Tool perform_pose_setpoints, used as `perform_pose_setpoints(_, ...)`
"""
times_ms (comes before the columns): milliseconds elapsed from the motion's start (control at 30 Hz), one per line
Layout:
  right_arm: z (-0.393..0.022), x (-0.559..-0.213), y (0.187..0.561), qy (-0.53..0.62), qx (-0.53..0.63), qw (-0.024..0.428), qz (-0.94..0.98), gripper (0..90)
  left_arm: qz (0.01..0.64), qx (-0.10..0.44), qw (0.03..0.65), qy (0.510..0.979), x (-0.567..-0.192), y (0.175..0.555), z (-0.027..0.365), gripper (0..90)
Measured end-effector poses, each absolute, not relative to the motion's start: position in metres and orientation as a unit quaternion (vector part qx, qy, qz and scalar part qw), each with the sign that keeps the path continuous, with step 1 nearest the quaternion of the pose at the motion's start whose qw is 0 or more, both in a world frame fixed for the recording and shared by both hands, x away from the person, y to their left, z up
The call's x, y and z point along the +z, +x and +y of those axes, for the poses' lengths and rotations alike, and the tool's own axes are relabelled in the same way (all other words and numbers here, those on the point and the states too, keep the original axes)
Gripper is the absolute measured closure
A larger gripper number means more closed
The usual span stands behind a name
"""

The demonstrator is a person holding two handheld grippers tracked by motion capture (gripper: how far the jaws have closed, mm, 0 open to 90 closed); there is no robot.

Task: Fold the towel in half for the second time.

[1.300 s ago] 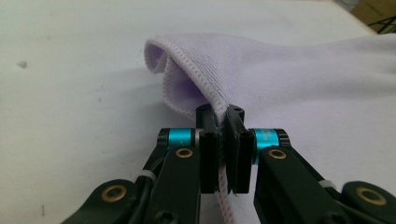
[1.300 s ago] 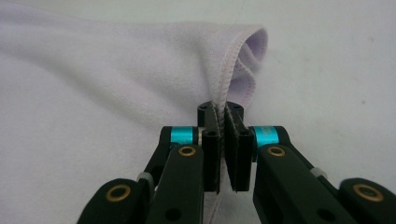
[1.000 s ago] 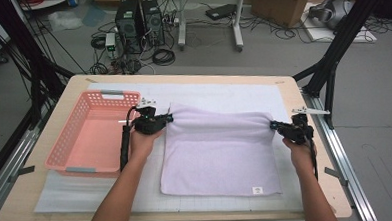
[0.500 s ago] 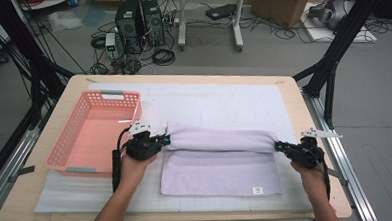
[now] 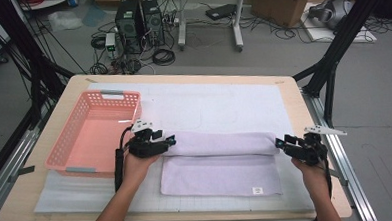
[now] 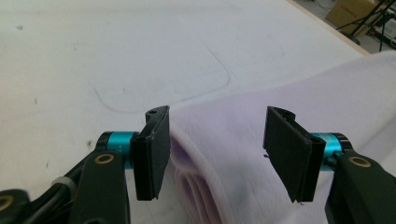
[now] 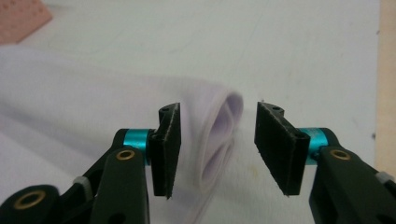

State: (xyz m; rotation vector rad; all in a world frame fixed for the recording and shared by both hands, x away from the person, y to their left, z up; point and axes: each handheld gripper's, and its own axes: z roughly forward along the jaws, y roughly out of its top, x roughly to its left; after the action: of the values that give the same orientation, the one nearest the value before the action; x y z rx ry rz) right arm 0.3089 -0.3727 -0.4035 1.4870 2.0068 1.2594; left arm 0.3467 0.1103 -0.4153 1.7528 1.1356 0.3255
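Folding a lilac towel (image 5: pixel 221 159) on the white mat (image 5: pixel 224 107), and this fold looks about done. The far edge is brought over toward me and lies as a thick roll-like band across the middle of the cloth, with 1 flat layer sticking out below it on my side. A small white label (image 5: pixel 257 190) sits near the front right corner.

My left gripper (image 5: pixel 166 141) sits at the left end of the band, my right gripper (image 5: pixel 280 143) at the right end. Both have just been opening. In the left gripper view the pads stand apart, the towel's folded edge (image 6: pixel 196 186) between them and just beside the left pad, not pinched. In the right gripper view the jaws gape too, with the looped layers of the towel's end (image 7: pixel 219 140) loose in the gap.

Judgement: the fold is released, not yet tidied. Left to do, as I read it: at least 1 more fold, then probably into the pink basket (image 5: pixel 97 132), which stands just left of the towel with nothing visible inside it.

Hard to make out: how many layers the band holds; I count about 3 loops at the right end, no more certain than that. My forearms are cut off at the bottom edge of the high view. The basket's near wall hides part of its floor.
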Motion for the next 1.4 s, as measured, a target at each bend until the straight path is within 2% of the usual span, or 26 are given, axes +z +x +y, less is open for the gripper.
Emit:
perform_pose_setpoints(133, -0.364, -0.397, 0.337, 0.52, 0.43, 0.161, 0.72, 42.4, 0.478, 0.123, 0.47, 0.732, -0.42, 0.366, 0.101, 41.2)
perform_pose_setpoints(233, -0.355, -0.399, 0.356, 0.521, 0.403, 0.147, 0.738, 44.4, 0.48, 0.118, 0.45, 0.744, -0.429, 0.374, 0.097, 46.4)
perform_pose_setpoints(300, -0.352, -0.403, 0.365, 0.528, 0.392, 0.122, 0.744, 46.2, 0.481, 0.104, 0.44, 0.751, -0.434, 0.376, 0.096, 50.2)
perform_pose_setpoints(333, -0.352, -0.406, 0.368, 0.532, 0.386, 0.114, 0.745, 49.7, 0.477, 0.1, 0.437, 0.756, -0.436, 0.376, 0.096, 53.9)
perform_pose_setpoints(433, -0.354, -0.414, 0.372, 0.535, 0.377, 0.072, 0.753, 77.8, 0.461, 0.103, 0.437, 0.765, -0.433, 0.374, 0.096, 74.7)
perform_pose_setpoints(467, -0.355, -0.414, 0.37, 0.529, 0.378, 0.075, 0.756, 80.3, 0.458, 0.108, 0.439, 0.765, -0.432, 0.372, 0.097, 81.0)
perform_pose_setpoints(500, -0.355, -0.413, 0.368, 0.525, 0.383, 0.086, 0.755, 81.9, 0.457, 0.111, 0.444, 0.763, -0.43, 0.371, 0.097, 83.3)
perform_pose_setpoints(867, -0.358, -0.394, 0.325, 0.467, 0.453, 0.186, 0.737, 81.6, 0.413, 0.147, 0.519, 0.734, -0.411, 0.338, 0.109, 84.6)
perform_pose_setpoints(1067, -0.36, -0.403, 0.292, 0.447, 0.48, 0.195, 0.729, 81.6, 0.394, 0.145, 0.535, 0.733, -0.418, 0.31, 0.114, 84.2)
perform_pose_setpoints(1400, -0.364, -0.415, 0.248, 0.419, 0.494, 0.197, 0.736, 80.8, 0.389, 0.135, 0.527, 0.743, -0.434, 0.272, 0.117, 82.7)
